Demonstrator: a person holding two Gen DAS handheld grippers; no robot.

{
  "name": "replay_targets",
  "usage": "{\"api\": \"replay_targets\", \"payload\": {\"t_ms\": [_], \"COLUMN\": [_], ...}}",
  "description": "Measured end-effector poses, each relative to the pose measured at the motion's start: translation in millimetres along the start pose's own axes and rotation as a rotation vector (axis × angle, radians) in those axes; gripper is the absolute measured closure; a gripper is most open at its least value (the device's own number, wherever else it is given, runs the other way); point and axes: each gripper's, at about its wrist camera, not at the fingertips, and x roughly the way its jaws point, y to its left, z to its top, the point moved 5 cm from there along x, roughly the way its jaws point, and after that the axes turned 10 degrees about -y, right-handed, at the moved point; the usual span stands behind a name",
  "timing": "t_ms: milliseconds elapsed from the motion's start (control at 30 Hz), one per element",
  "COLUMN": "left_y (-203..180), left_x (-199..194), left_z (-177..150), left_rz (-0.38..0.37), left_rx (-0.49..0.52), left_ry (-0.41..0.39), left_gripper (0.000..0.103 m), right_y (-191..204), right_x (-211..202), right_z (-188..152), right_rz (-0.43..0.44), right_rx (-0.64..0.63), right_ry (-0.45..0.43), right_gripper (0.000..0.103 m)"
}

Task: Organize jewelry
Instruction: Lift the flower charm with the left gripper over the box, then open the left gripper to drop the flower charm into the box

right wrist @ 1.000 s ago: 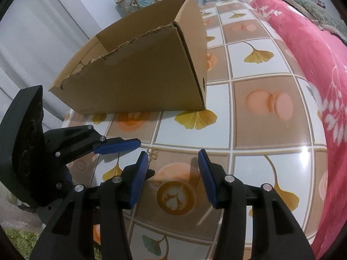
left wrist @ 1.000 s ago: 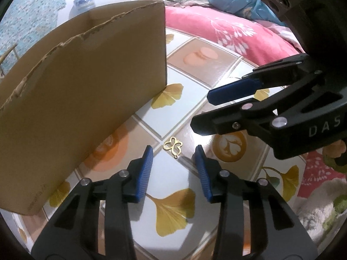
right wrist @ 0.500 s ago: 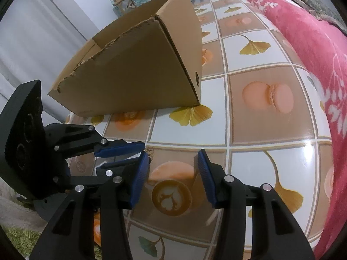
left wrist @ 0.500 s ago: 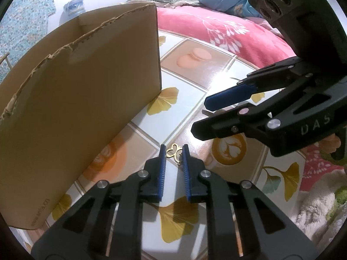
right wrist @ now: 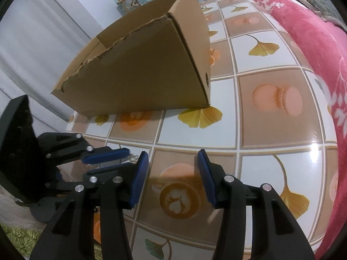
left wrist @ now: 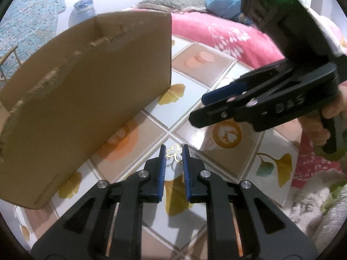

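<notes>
A small gold clover-shaped pendant (left wrist: 174,154) sits between the blue pads of my left gripper (left wrist: 173,149), which is shut on it just above the tile-patterned tabletop (left wrist: 180,112). In the right wrist view the left gripper (right wrist: 128,159) comes in from the left, with a bit of the pendant (right wrist: 133,157) showing at its tips. My right gripper (right wrist: 173,158) stands open over a printed coffee cup, with nothing between its fingers. It hangs to the right of the left one (left wrist: 198,108). An open cardboard box (left wrist: 86,99) stands behind and to the left.
The box (right wrist: 141,75) has a torn top rim and fills the left half of the table. A pink blanket (right wrist: 314,32) borders the table's right side. A person's hand (left wrist: 325,119) holds the right gripper. A green rug (right wrist: 13,238) lies below left.
The left gripper's jaws closed around the gold pendant, and the gripper then drew back a little with it. The right gripper has stayed where it was, still open.
</notes>
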Motion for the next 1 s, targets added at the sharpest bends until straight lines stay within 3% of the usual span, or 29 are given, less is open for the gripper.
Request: {"api": "replay_targets", "payload": {"t_ms": [167,333,533,600,700,833,900,1000], "left_y": [3,20,57,72,93,116,123,128], "left_x": [-30,-69,-93,-78,-47,-16,-15,-21], "left_z": [16,50,96,105,104,88,82,79], "left_rz": [0.004,-0.004,0.065,0.116,0.135,0.144,0.128,0.129], "left_rx": [-0.02,-0.081,-0.098,-0.095,-0.121,-0.19,-0.227,-0.269], "left_ry": [-0.054,-0.147,-0.244,-0.216,-0.143,-0.042,-0.038,-0.065], "left_gripper": [0.089,0.089,0.089,0.089,0.089,0.089,0.088,0.072], "right_y": [18,42,47,45,41,38,35,28], "right_x": [-13,-45,-62,-56,-44,-42,-45,-50], "right_z": [12,46,85,92,95,91,88,86], "right_rz": [0.041,0.107,0.089,0.055,0.05,0.034,0.013,0.009], "right_rx": [-0.016,-0.029,-0.016,-0.002,0.031,0.038,0.035,0.051], "right_ry": [-0.036,-0.152,-0.279,-0.291,-0.285,-0.289,-0.295,-0.301], "right_gripper": [0.056,0.056,0.056,0.056,0.056,0.056,0.056,0.056]}}
